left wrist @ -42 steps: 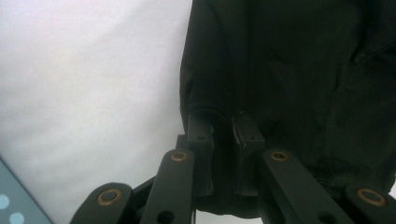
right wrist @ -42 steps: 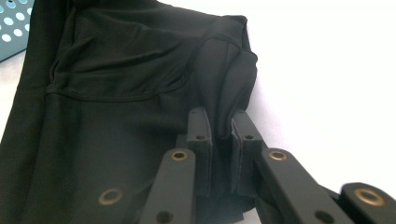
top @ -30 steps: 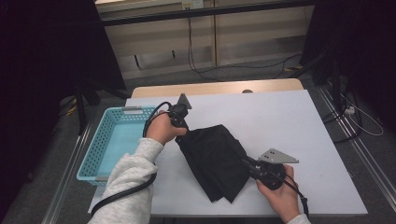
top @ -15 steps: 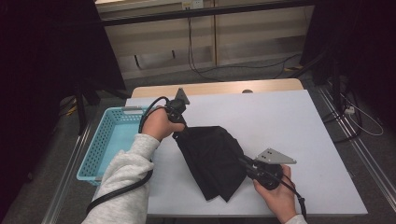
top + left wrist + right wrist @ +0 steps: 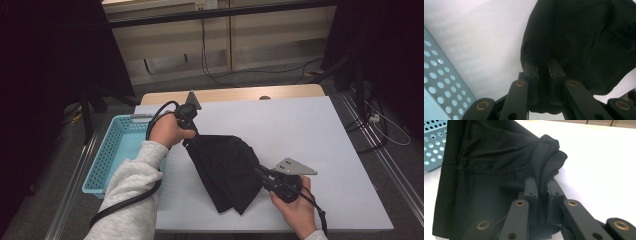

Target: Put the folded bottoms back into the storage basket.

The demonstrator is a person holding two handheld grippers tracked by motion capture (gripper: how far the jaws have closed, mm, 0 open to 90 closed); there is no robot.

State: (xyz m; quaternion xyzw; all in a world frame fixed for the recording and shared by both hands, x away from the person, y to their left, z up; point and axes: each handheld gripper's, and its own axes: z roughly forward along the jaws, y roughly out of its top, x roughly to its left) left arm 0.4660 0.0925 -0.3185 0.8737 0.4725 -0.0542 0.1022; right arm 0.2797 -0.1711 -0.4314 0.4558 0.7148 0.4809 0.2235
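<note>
Left gripper (image 5: 189, 131) clamped on the top corner of the black cloth (image 5: 225, 170); right gripper (image 5: 261, 175) clamped on its right edge. Cloth folded, spread between them on the white table (image 5: 310, 135). Blue basket (image 5: 112, 150) at the table's left edge, just beside the left hand (image 5: 167, 131).
</note>
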